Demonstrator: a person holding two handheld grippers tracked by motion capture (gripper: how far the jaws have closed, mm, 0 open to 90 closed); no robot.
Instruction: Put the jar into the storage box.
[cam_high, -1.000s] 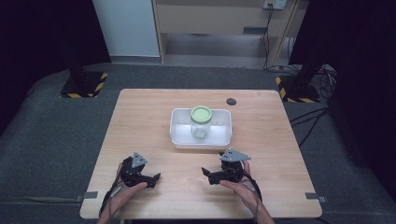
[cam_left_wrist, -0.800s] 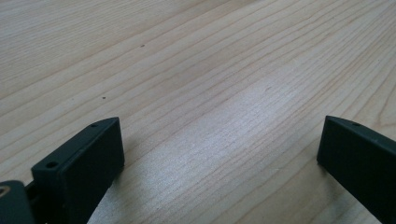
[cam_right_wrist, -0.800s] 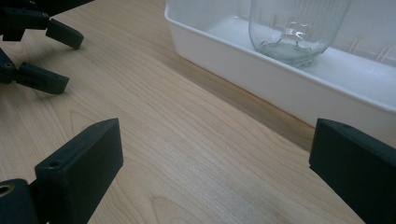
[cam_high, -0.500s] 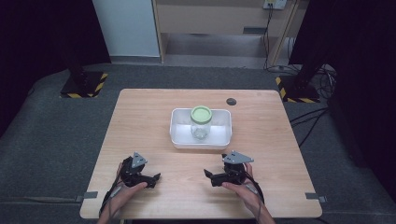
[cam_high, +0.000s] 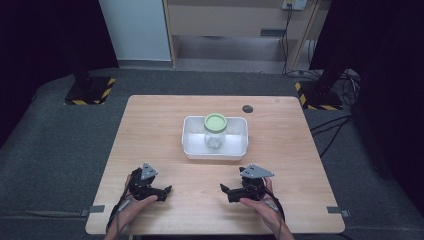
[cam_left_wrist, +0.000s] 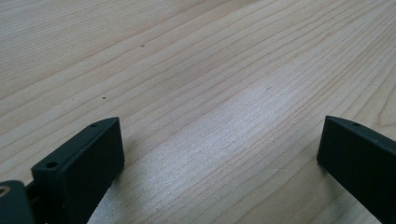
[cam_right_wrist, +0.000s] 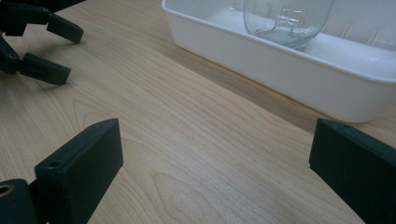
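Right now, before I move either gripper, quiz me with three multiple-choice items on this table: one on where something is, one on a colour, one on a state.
1. Where does the glass jar stand?
A. inside the white tray
B. on the bare table beside it
C. between a gripper's jaws

2. What colour is the jar's lid?
A. red
B. light green
C. black

3. How are the jaws of the left gripper and the right gripper?
A. both shut
B. left shut only
C. both open, holding nothing

Answers: 1 A, the tray walls surround the jar in the high view. 2 B, the lid shows pale green from above. 3 C, each gripper view shows bare wood between wide-apart jaws.
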